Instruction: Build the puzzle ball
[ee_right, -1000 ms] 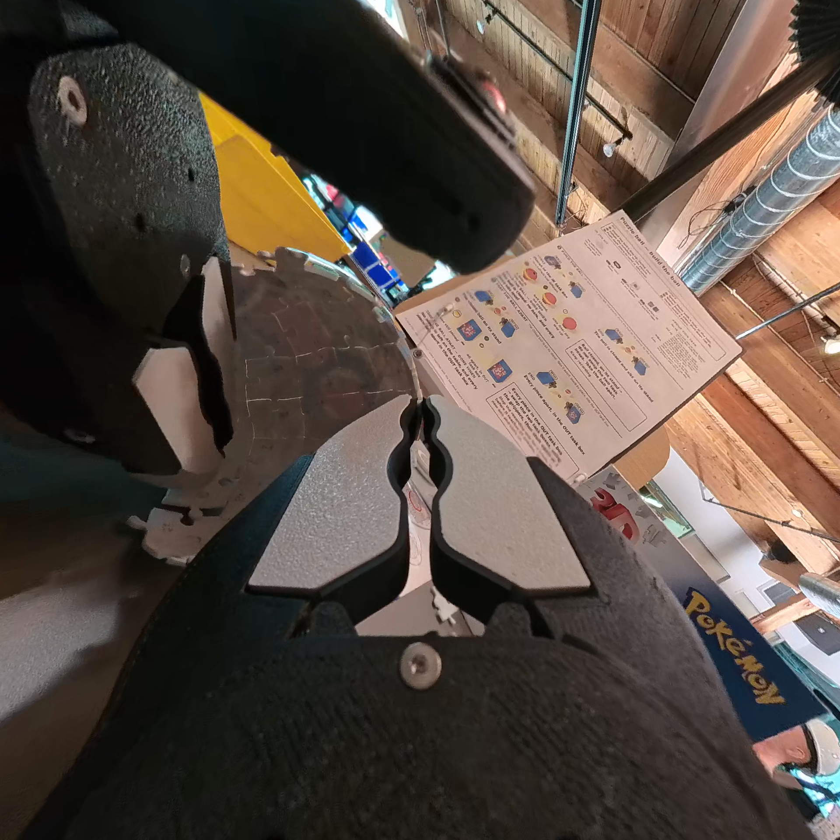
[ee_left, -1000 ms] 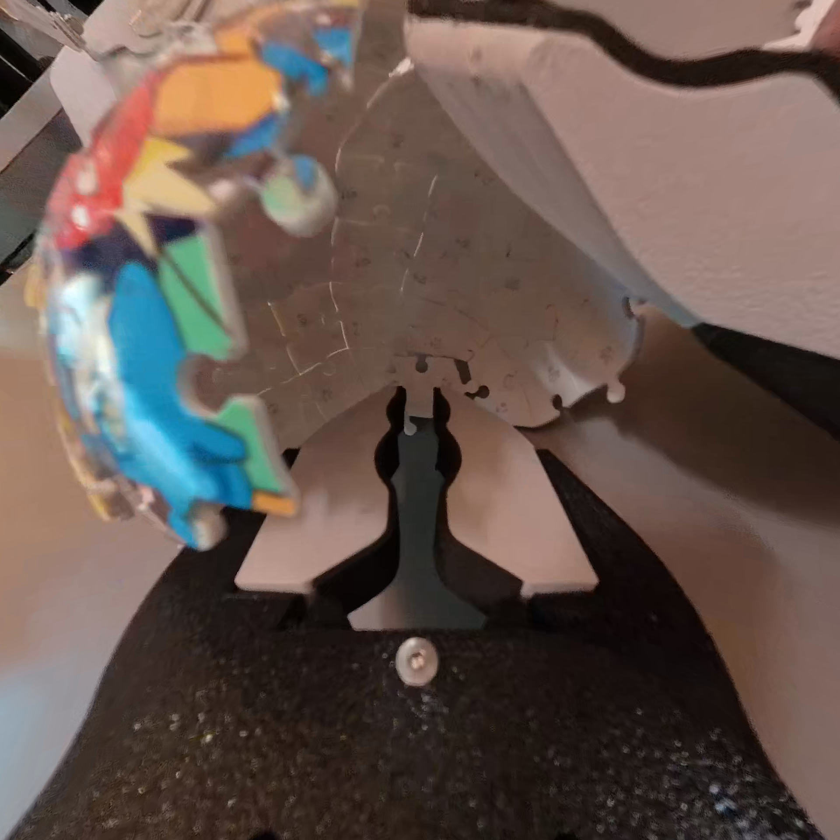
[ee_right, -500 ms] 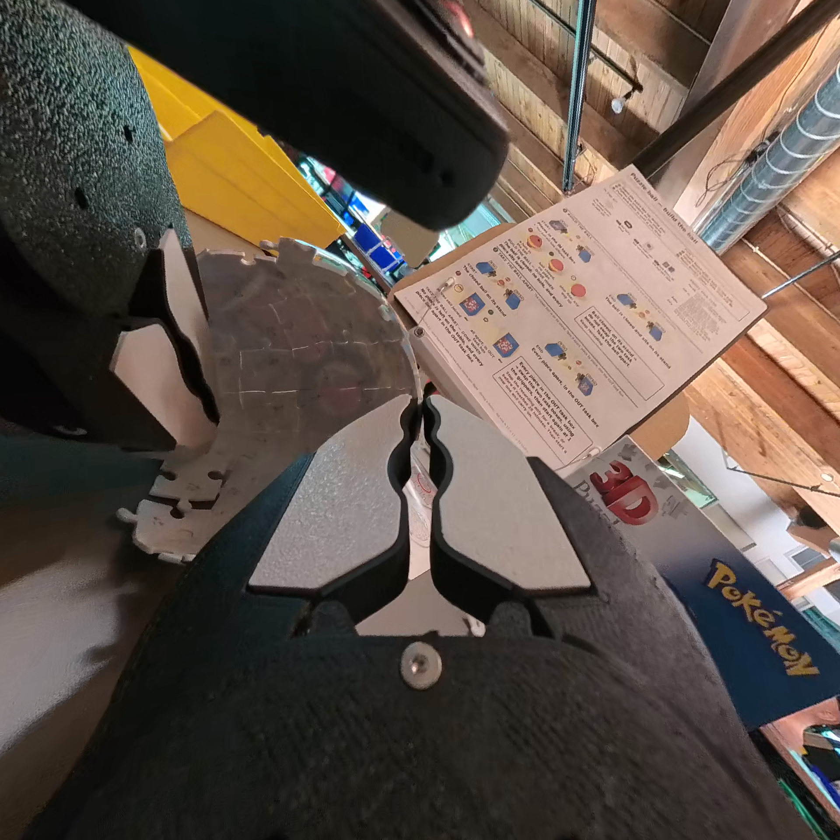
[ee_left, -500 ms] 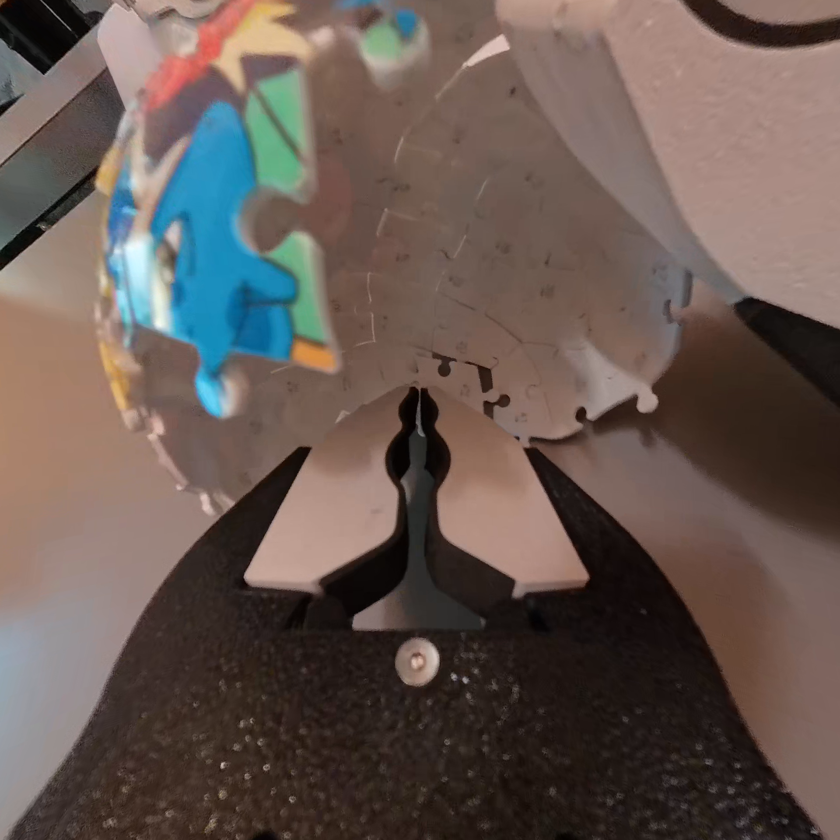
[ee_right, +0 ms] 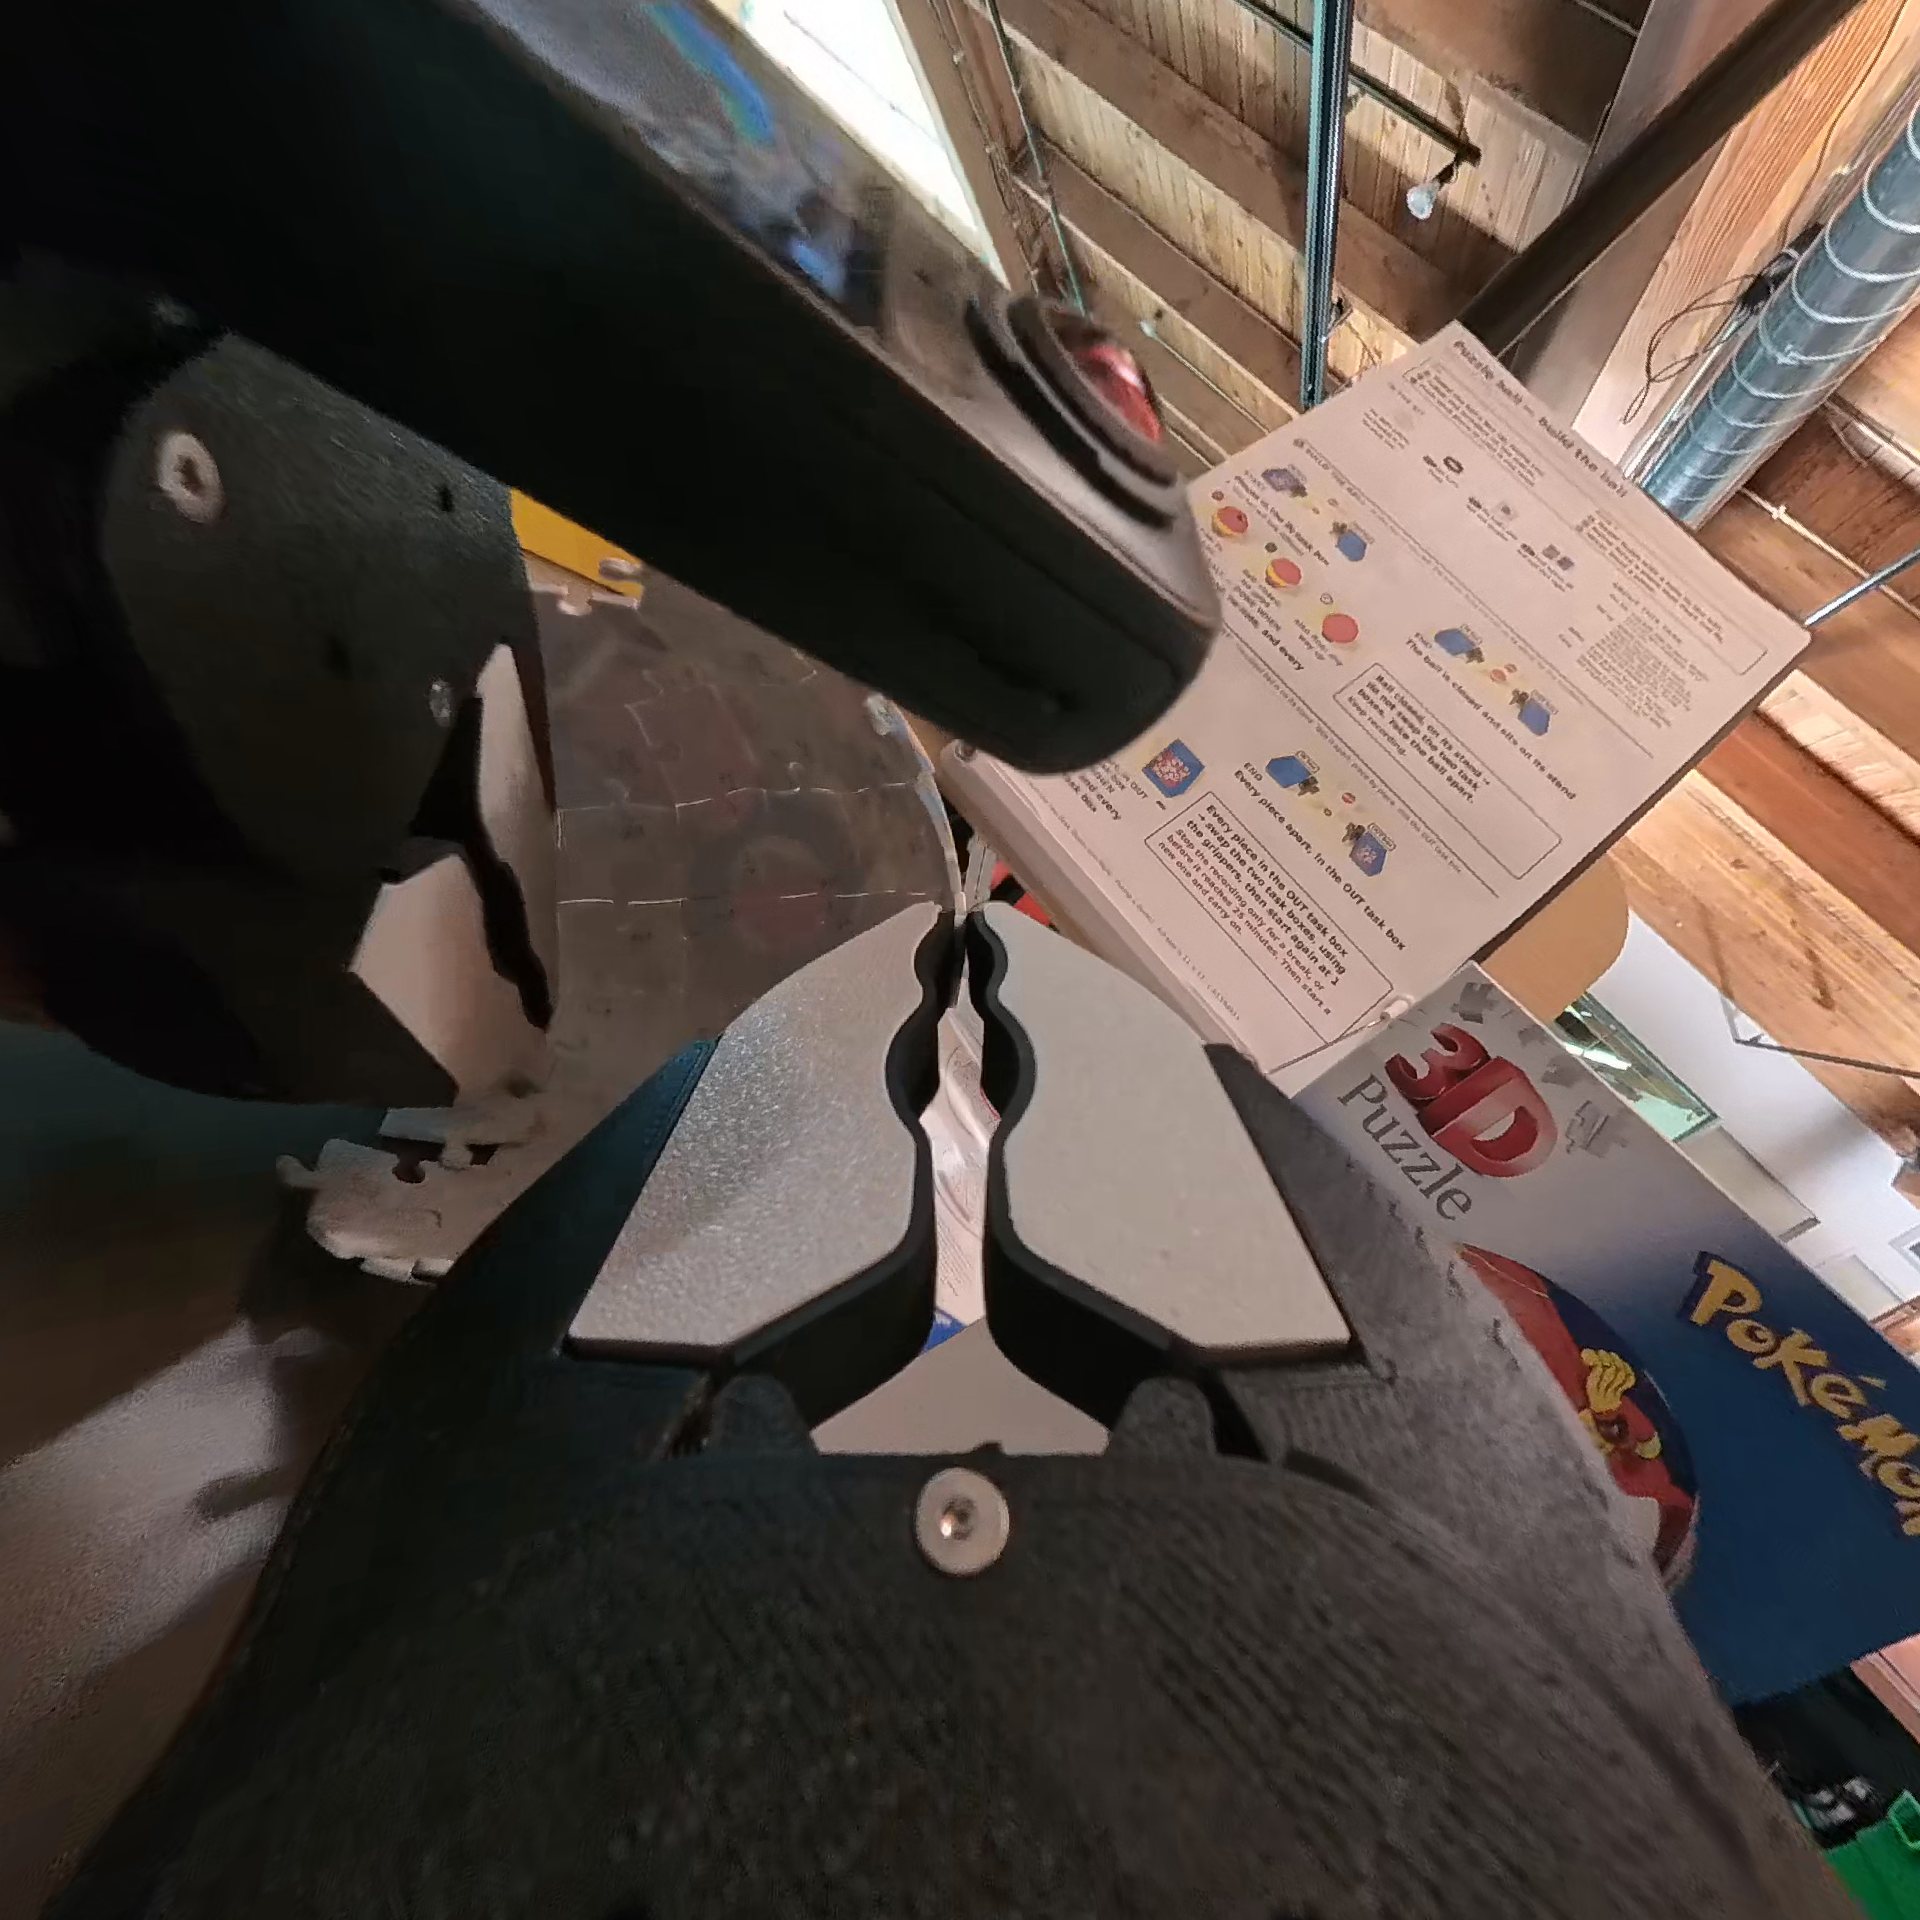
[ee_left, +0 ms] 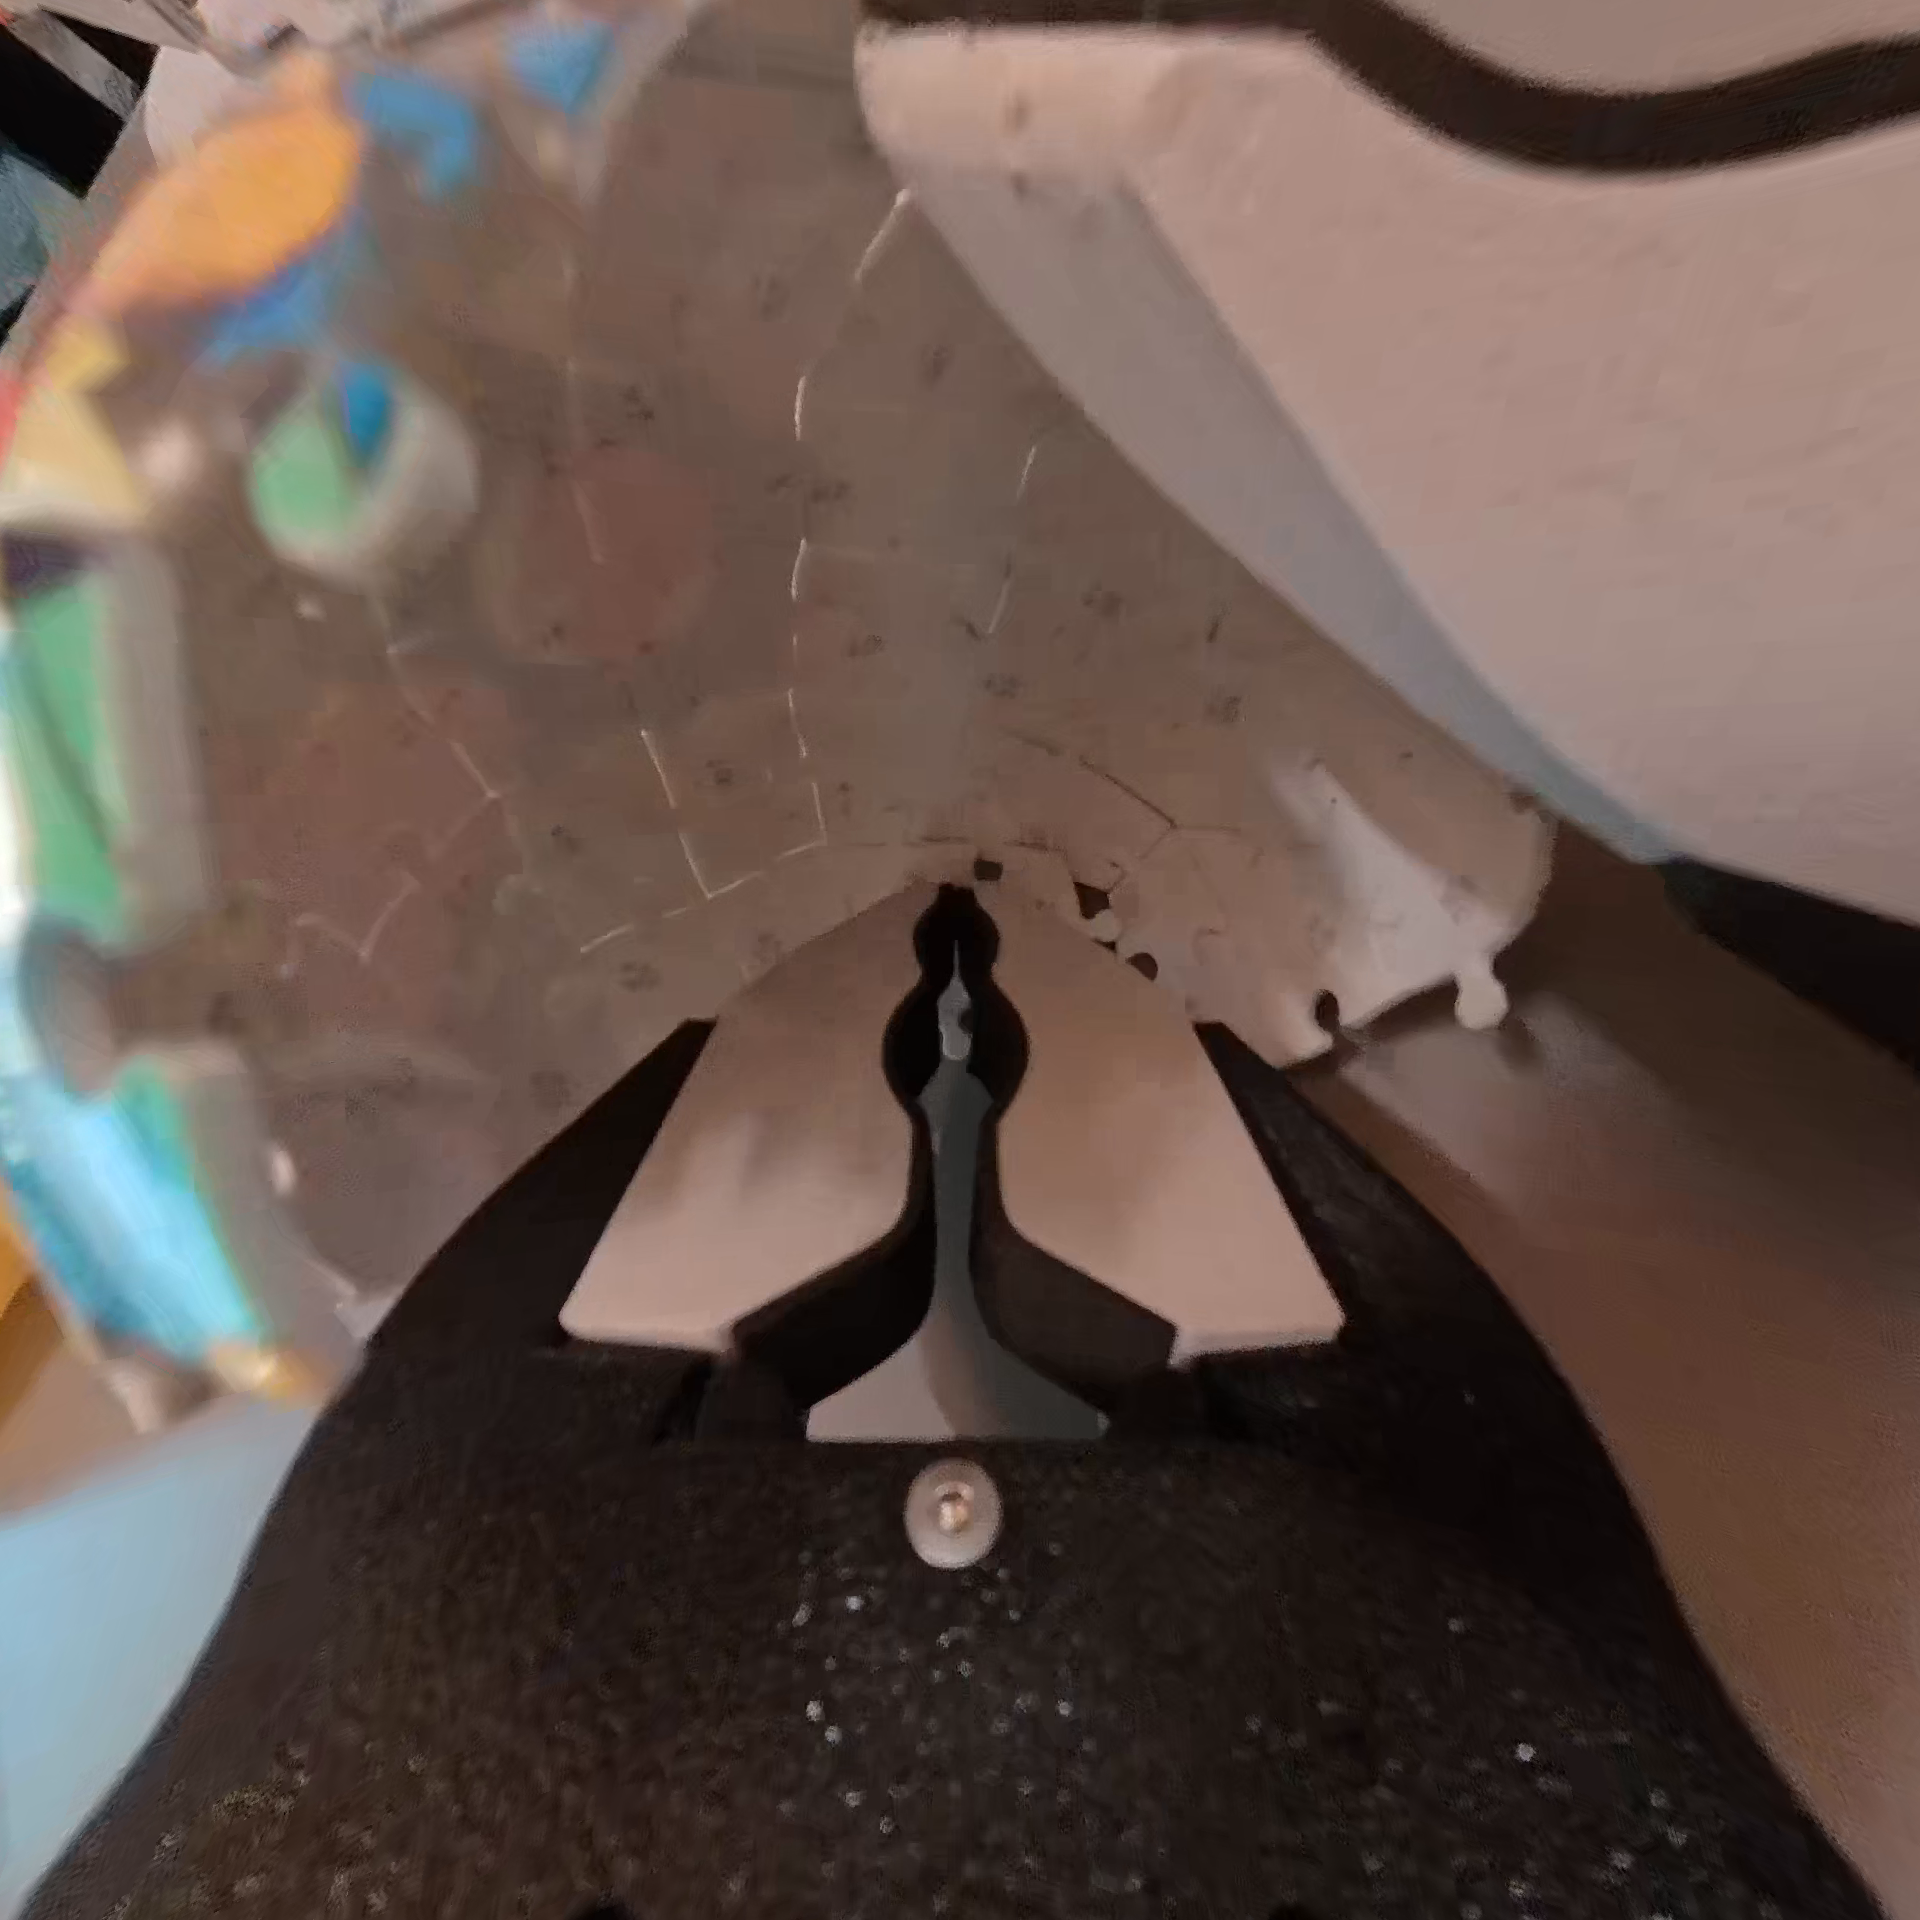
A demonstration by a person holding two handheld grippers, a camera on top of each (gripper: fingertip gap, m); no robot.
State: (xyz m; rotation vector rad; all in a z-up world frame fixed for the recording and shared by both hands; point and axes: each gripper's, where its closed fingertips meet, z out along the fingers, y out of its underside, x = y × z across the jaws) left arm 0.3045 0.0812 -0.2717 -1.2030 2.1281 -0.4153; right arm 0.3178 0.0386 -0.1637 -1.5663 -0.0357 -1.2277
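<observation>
Both grippers are clamped on the rim of the partly built puzzle ball (ee_left: 831, 644), held aloft between them: left gripper (ee_left: 954, 914) at its lower edge, right gripper (ee_right: 958, 920) at another. Maintain light, even pressure; avoid twisting, which I judge could spring the seams.

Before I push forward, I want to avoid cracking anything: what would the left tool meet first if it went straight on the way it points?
Probably the puzzle ball shell itself: the left tool is shut on its jagged lower edge, so the curved grey inner wall lies directly ahead. Depth is blurred, but nothing else stands between.
</observation>
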